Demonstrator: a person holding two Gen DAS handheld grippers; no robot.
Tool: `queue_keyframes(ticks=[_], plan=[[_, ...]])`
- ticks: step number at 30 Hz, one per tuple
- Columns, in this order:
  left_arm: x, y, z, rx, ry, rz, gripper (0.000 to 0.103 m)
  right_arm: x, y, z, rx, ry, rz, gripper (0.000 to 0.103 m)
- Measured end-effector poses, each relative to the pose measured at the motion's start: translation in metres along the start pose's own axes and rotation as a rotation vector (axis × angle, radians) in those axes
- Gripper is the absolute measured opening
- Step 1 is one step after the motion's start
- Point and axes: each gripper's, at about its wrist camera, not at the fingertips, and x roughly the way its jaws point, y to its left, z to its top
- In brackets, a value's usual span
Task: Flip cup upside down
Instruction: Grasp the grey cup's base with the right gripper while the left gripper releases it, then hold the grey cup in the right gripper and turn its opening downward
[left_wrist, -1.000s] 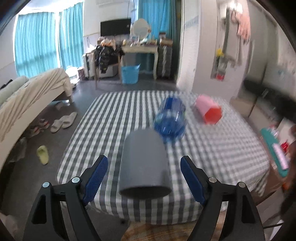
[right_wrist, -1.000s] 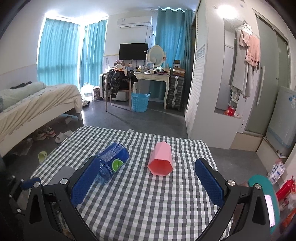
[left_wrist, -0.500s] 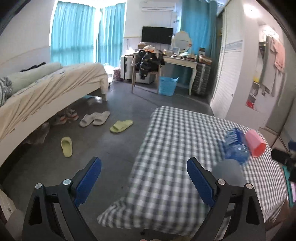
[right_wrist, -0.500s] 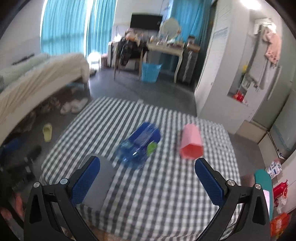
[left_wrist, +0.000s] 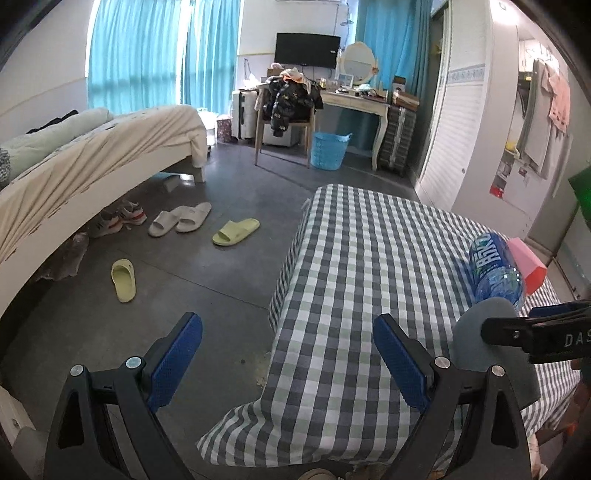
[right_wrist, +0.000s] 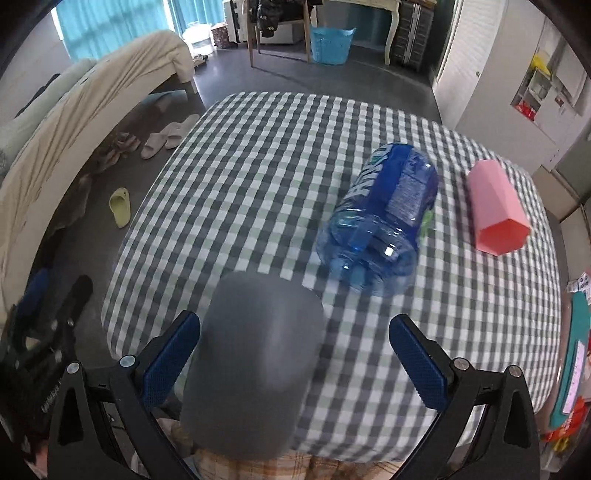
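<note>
A grey cup (right_wrist: 255, 362) lies on its side at the near edge of the checked table (right_wrist: 258, 184), its closed base toward the table's middle. My right gripper (right_wrist: 295, 363) is open, its jaws on either side of the cup without touching it. The cup also shows at the right of the left wrist view (left_wrist: 476, 339), partly hidden by the right gripper's finger. My left gripper (left_wrist: 288, 360) is open and empty, off the table's left corner, pointing across the floor.
A blue water bottle (right_wrist: 384, 218) lies on its side just beyond the cup. A pink cup (right_wrist: 495, 210) lies on its side at the right. A teal object (right_wrist: 576, 354) sits past the table's right edge. A bed (left_wrist: 85, 158) and slippers (left_wrist: 181, 221) are to the left.
My left gripper swung away from the grey cup to the left, off the table. My right gripper moved down and forward over the cup, which now sits between its jaws.
</note>
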Motion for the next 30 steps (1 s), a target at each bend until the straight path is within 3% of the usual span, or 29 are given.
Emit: queue_keyframes(ticks=[5, 11, 12, 15, 20, 28, 30], plan=[[0.011, -0.004, 0.0, 0.003, 0.015, -0.012, 0.096, 0.017, 0.006, 0.0, -0.002, 0.058, 0.039, 0.089], [0.014, -0.007, -0.004, 0.004, 0.025, -0.012, 0.096, 0.04, 0.007, -0.003, 0.017, 0.095, 0.111, 0.082], [0.014, -0.007, -0.004, 0.004, 0.026, -0.011, 0.096, 0.042, 0.008, -0.003, 0.014, 0.096, 0.121, 0.077], [0.01, -0.009, -0.005, 0.005, 0.018, -0.008, 0.096, 0.037, 0.008, -0.007, 0.002, 0.074, 0.126, 0.077], [0.003, -0.016, -0.007, 0.012, 0.009, -0.004, 0.096, 0.005, 0.006, -0.017, -0.047, -0.085, 0.159, 0.075], [-0.008, -0.035, -0.014, 0.032, -0.002, -0.003, 0.096, -0.028, -0.008, -0.05, -0.16, -0.431, -0.017, 0.072], [-0.009, -0.038, -0.016, 0.037, 0.002, 0.001, 0.096, -0.025, -0.011, -0.054, -0.173, -0.44, -0.039, 0.072]])
